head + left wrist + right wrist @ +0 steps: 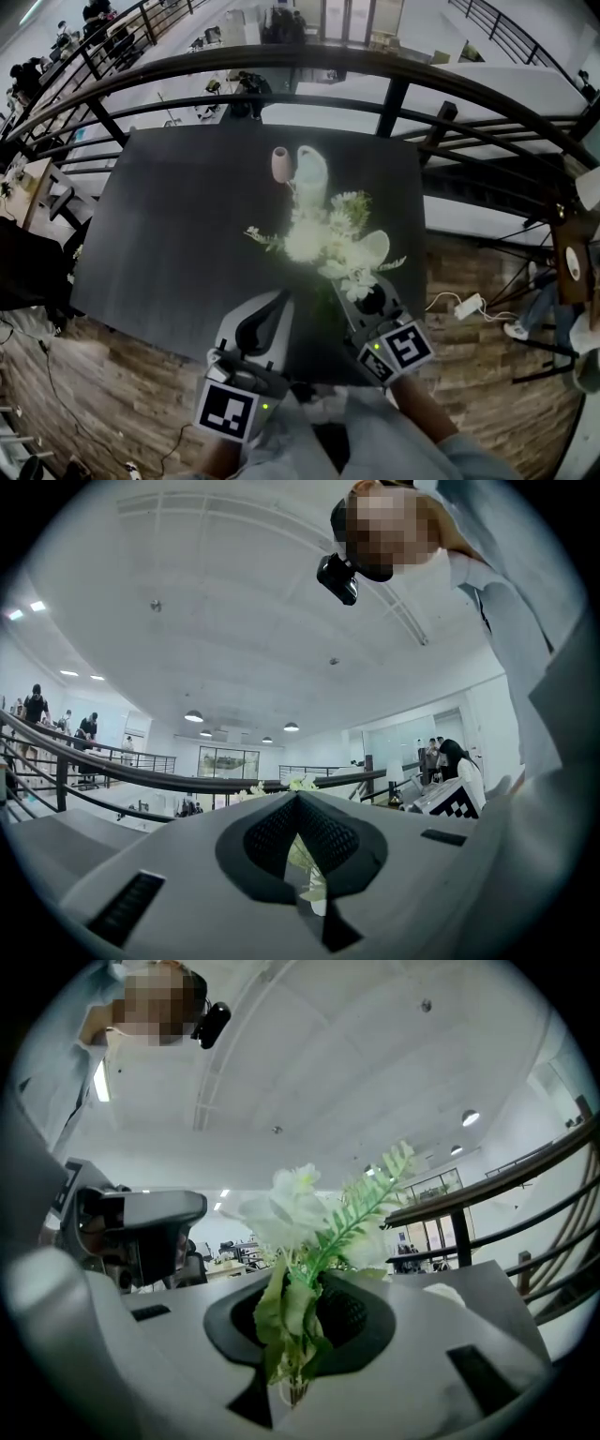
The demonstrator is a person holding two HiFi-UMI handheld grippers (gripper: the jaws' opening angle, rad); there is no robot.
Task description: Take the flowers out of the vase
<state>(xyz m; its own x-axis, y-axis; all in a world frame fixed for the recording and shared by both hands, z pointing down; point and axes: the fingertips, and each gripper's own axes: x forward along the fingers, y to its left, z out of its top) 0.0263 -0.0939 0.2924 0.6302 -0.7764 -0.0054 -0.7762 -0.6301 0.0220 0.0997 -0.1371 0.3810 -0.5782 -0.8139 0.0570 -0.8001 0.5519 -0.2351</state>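
A bunch of white flowers with green fern leaves hangs over the middle of the dark table. My right gripper is shut on its stems from the near side. In the right gripper view the stems and leaves are pinched between the pads, and the blooms stick up past the right gripper. A white vase stands at the table's far edge with a small pink vase beside it. My left gripper sits to the left of the flowers, shut with nothing in it. In the left gripper view the left gripper points at the flowers.
A white rounded object lies on the table just right of the flowers. A dark curved railing runs behind the table, with a lower floor beyond it. Wooden flooring and a white cable lie beside the table.
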